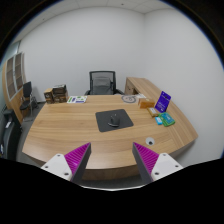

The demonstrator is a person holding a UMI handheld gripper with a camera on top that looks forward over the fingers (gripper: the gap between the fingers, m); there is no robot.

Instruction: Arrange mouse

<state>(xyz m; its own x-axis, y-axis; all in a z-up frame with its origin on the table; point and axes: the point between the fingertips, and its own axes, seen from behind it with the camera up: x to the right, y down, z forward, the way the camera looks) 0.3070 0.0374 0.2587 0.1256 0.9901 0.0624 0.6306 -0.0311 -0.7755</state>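
A dark mouse lies on a dark grey mouse mat in the middle of a wooden desk. My gripper is held above the desk's near edge, well short of the mat. Its two fingers with magenta pads stand wide apart with nothing between them.
A black office chair stands behind the desk. Papers and small boxes lie at the desk's far left. A purple card, a teal thing and other small items sit at the right. Shelves stand by the left wall.
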